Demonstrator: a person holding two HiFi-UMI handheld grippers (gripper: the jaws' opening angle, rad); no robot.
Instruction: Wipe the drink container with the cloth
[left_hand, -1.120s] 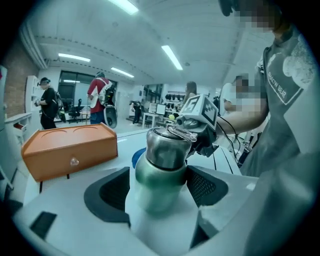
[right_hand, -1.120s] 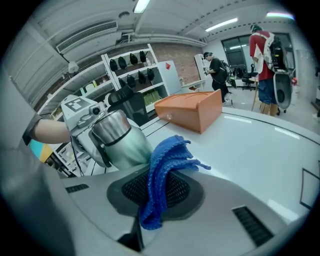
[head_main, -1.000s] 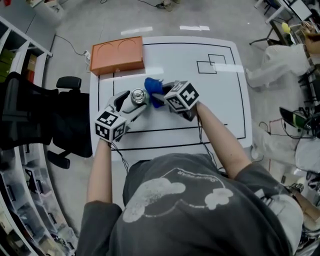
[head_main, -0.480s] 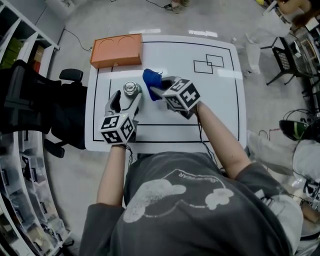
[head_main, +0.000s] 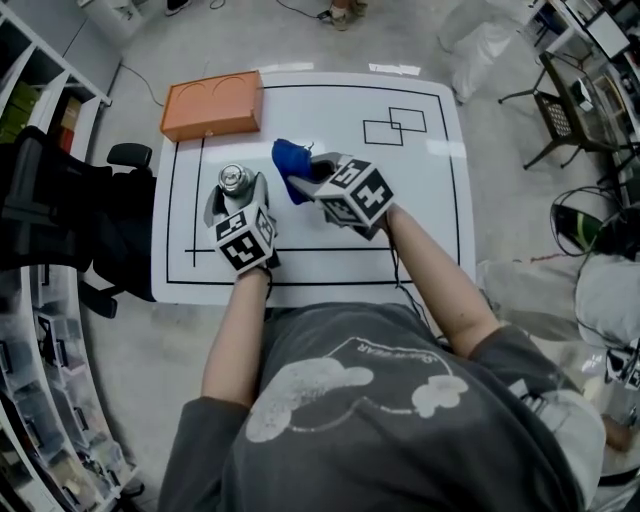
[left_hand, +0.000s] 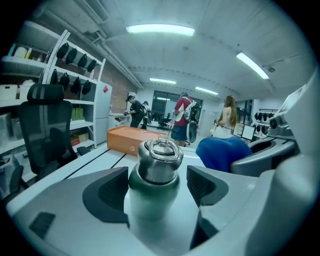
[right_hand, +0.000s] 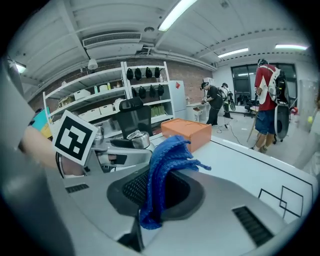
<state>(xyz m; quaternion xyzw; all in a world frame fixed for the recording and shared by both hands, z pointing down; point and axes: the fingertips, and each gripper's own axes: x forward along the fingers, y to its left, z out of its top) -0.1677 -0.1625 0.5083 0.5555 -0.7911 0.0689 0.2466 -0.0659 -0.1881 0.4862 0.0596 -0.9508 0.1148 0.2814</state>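
Bottle (left_hand: 152, 200): dark green body, silver cap. Cloth (right_hand: 165, 160): bright blue knit. Box (head_main: 212, 104), upper left: orange. Table (head_main: 420, 200): white with black lines. Left gripper (left_hand: 156, 175) and right gripper (right_hand: 150, 200): pale grey, with black-and-white square markers. Shirt (head_main: 380, 420): grey with a white cloud print.

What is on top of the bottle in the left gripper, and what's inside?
A ring-topped steel lid closes the bottle. The lid covers the opening, so any contents are hidden.
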